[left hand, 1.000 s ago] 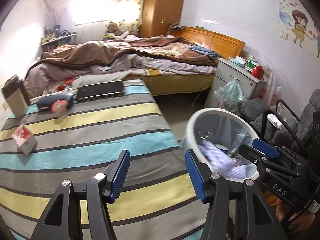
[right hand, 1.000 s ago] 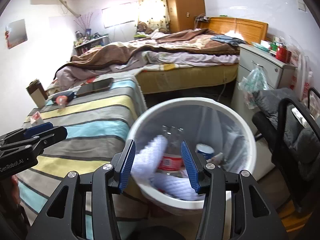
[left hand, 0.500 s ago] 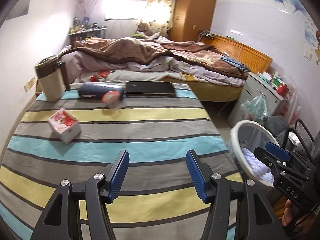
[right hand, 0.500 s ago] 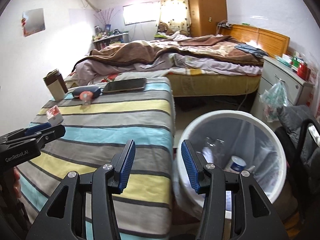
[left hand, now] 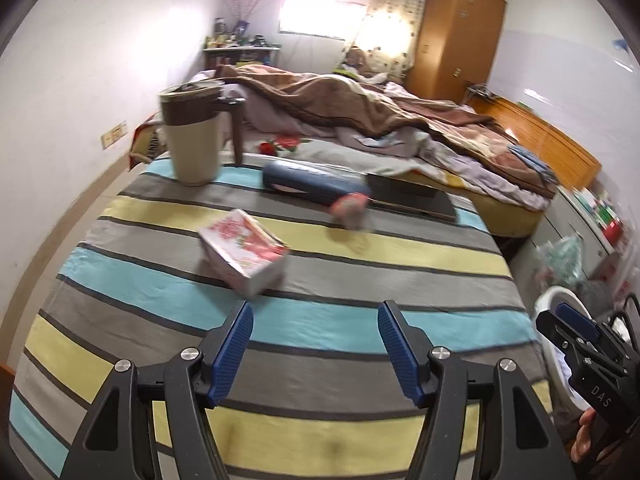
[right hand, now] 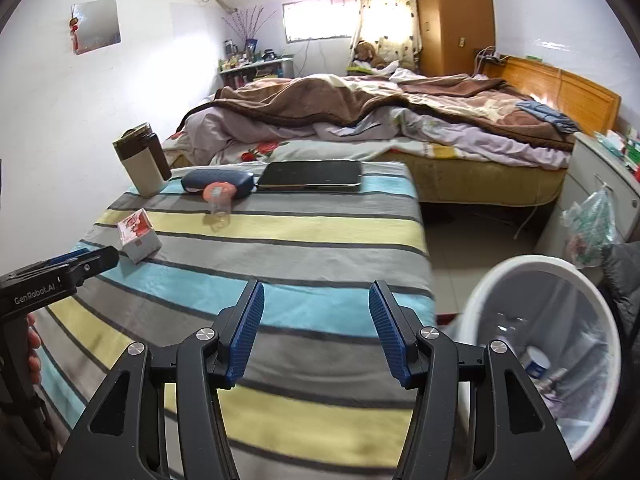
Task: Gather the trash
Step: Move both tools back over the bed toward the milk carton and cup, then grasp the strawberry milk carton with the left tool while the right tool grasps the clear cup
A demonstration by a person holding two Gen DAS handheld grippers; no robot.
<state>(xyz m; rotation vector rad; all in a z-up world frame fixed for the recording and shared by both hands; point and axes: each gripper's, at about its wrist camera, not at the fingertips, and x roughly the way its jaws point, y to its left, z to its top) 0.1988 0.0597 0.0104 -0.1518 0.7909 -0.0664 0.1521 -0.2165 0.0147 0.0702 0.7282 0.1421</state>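
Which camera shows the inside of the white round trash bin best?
The right wrist view: the white round trash bin shows its open mouth, clear liner and some trash inside. The left wrist view catches only a sliver of its rim behind the right gripper.

From my left wrist view the small bottle [left hand: 349, 210] at the bench's far edge is smeared by blur. The bin [left hand: 554, 308] is mostly cut off behind the right gripper [left hand: 568, 330]. I cannot read the box's [right hand: 138, 234] label.
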